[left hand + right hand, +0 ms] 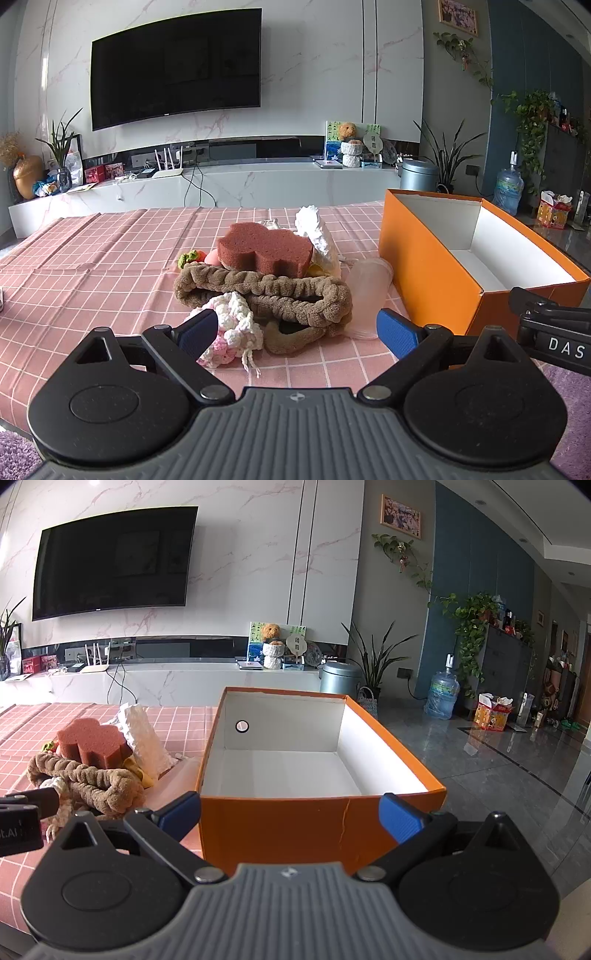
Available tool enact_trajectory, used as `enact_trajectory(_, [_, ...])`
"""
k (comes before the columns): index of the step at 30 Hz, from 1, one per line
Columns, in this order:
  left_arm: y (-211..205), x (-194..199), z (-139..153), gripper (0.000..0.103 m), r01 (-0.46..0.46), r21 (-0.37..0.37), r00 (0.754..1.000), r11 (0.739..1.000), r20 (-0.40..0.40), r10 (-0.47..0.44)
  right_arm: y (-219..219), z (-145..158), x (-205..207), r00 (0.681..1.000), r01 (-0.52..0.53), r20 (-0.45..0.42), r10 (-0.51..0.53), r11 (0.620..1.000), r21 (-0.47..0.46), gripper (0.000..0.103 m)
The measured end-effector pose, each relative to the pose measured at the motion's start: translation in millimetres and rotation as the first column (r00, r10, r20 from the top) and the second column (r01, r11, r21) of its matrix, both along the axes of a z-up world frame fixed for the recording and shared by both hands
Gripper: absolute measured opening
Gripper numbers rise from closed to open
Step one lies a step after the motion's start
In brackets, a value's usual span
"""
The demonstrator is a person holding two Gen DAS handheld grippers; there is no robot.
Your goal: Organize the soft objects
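Observation:
A pile of soft things lies on the pink checked tablecloth (92, 258): a reddish-brown sponge (264, 249) on top, a brown plush headband (266, 291) under it, a pink and white crocheted piece (232, 328) at the front, crumpled white wrap (317, 232) behind. My left gripper (297, 332) stands open just before the pile, its left pad over the crocheted piece. An orange box (295, 827) with a white inside is empty. My right gripper (291, 814) is open in front of the box's near wall, nothing between its fingers.
A frosted plastic cup (369, 291) lies on its side between the pile and the orange box (432, 273). A small green and red knitted piece (190, 257) sits behind the headband. The other gripper's black body (554, 328) reaches in at the right. The sponge (92, 747) shows left of the box.

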State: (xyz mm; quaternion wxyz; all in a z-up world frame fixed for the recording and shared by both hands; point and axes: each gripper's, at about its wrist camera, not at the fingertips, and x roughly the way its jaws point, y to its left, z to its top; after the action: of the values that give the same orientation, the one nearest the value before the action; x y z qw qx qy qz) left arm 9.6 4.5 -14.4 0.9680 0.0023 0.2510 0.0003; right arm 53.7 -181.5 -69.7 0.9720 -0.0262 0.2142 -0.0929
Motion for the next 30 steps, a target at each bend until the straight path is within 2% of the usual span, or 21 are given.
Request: enact_trajectory(30, [-2.1, -5.9, -6.5, 0.103, 0.005, 0.007, 0.999, 1.0, -0.033, -0.005, -1.4, -0.4, -3.3, 1.0, -0.02, -0.01, 0.02, 1.0, 0.018, 0.101])
